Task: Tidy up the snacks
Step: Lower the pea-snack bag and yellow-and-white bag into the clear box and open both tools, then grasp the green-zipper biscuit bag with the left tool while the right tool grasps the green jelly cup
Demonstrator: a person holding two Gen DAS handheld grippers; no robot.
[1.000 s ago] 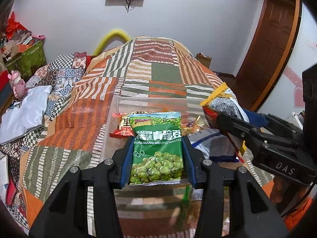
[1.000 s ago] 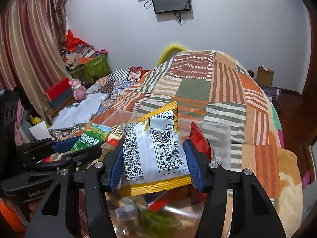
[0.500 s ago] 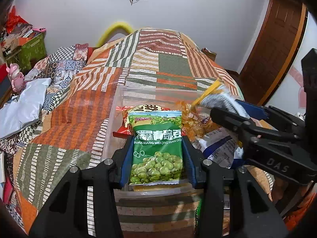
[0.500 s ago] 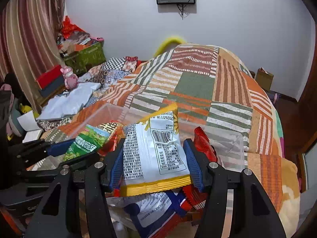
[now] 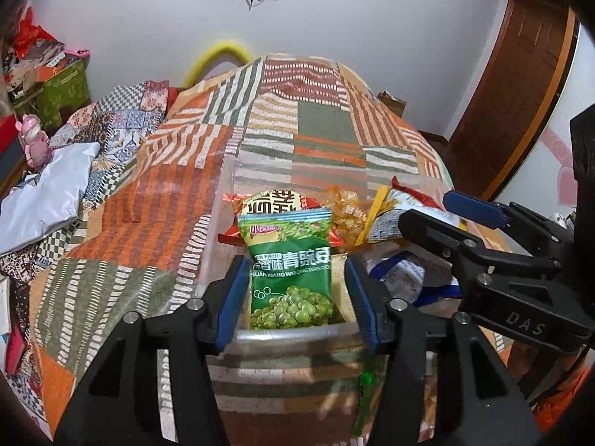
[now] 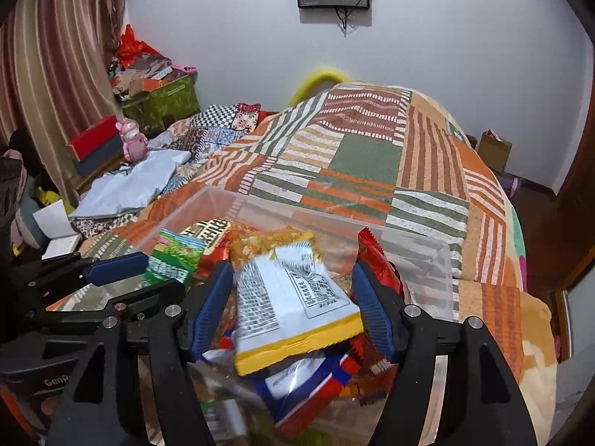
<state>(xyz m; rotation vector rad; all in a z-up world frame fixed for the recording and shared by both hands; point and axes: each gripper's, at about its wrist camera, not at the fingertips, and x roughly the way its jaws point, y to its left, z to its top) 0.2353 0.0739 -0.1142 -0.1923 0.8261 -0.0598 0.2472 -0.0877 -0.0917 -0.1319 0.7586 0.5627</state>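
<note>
A clear plastic bin (image 5: 230,186) sits on the quilted bed and holds several snack packs. My left gripper (image 5: 295,286) is open around a green pea snack bag (image 5: 292,264), which stands loose in the bin with gaps on both sides. My right gripper (image 6: 292,306) is open over the bin; a white and yellow snack bag (image 6: 293,301) lies tilted between its fingers, free of the pads. The right gripper also shows in the left wrist view (image 5: 457,219), and the green bag in the right wrist view (image 6: 173,260). A red pack (image 6: 379,264) leans by the right finger.
The bin's far wall (image 6: 316,215) stands ahead on the patchwork quilt (image 6: 364,156). A white pillow (image 5: 44,193), a pink toy (image 6: 132,141) and boxes (image 6: 160,96) lie to the left. A wooden door (image 5: 517,85) is on the right.
Both grippers have opened and let go of their bags. The green bag and the white and yellow bag have dropped into the bin, the latter tilting over.
</note>
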